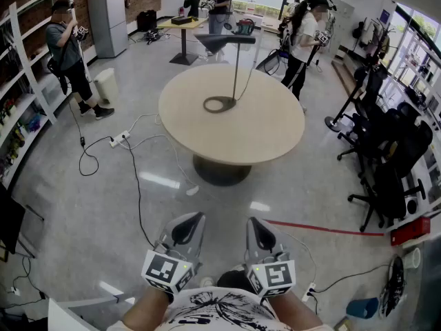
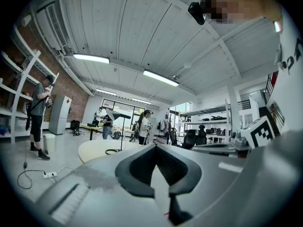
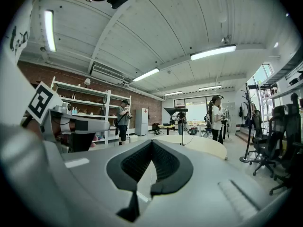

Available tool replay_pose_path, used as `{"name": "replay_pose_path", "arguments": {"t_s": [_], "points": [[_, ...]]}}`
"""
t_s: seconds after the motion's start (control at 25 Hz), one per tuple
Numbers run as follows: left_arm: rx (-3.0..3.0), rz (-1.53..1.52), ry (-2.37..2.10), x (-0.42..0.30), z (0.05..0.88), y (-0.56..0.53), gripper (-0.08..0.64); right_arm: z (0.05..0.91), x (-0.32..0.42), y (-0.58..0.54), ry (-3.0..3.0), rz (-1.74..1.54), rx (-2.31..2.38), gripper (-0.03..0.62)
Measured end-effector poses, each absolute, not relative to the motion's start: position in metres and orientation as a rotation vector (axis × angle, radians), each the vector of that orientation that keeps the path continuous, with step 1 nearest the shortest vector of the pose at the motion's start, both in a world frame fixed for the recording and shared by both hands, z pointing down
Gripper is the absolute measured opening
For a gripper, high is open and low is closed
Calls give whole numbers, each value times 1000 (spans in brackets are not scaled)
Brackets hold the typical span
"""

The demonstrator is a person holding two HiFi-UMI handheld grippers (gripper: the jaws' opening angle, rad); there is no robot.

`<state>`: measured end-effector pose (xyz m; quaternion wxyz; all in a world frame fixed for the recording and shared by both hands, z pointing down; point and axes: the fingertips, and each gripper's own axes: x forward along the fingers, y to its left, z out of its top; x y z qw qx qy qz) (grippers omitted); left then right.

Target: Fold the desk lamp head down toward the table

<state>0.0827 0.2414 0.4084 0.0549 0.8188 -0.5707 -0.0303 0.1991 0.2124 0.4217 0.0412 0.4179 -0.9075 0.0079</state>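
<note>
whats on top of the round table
A desk lamp: its ring base rests on the table, and a thin stem rises to the dark head. Nothing covers the tabletop in the head view.

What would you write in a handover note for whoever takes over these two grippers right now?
Left gripper: shut, empty, held close to the body.
Right gripper: the same.
Lamp: on the round table, well ahead of both grippers, stem upright, head level on top.
Done: nothing yet.
Left: step up, take the head, fold it down toward the table.
</note>
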Motion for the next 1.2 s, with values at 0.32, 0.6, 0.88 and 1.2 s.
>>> {"name": "replay_pose_path", "arguments": {"t_s": [0.32,0.6,0.88,1.2], "points": [[2476,-104,-1753,81,405,248,6,420,201,218,-2777,18,1279,8],[2473,-112,-1775,71,403,248,6,422,196,214,-2787,66,1299,9],[2409,-104,-1818,48,420,237,6,431,181,195,-2793,76,1234,8],[2296,-144,-1943,-4,418,170,6,431,147,108,-2821,59,1148,9]]}}
